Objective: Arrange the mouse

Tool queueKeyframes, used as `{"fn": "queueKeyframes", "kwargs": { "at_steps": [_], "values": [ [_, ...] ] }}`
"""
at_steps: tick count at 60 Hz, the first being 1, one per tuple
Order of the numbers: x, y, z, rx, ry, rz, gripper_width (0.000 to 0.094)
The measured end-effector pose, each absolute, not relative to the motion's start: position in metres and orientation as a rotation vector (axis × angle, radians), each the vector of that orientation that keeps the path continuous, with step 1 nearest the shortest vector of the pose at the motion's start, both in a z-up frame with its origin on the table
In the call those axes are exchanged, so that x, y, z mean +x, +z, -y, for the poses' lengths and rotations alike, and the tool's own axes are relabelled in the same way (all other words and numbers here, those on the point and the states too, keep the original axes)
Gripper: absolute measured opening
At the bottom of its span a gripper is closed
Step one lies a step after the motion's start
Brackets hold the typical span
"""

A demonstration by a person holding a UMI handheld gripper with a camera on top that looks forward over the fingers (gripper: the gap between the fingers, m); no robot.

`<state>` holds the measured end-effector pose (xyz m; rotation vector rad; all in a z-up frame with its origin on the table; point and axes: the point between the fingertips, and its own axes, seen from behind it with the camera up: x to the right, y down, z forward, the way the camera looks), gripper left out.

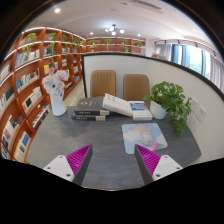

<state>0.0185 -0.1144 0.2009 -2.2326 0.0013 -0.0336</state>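
Grey surface (100, 150): pale blue rectangular mouse mat (143, 136) ahead; gripper (113, 163) apart, empty; mouse unseen, locate first.

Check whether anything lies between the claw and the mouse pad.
Nothing visible: bare table separates the open claw from the mouse pad; books and potted plant sit beyond it. No mouse is in view.
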Motion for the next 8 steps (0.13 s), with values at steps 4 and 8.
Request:
{"fn": "queueKeyframes", "kwargs": {
  "at_steps": [4,8],
  "values": [
    [0.0161,0.2004,0.1187,-2.229,-0.037,-0.005,0.0858],
    [0.013,0.1968,0.1234,-2.237,-0.031,-0.007,0.0855]
  ]
}}
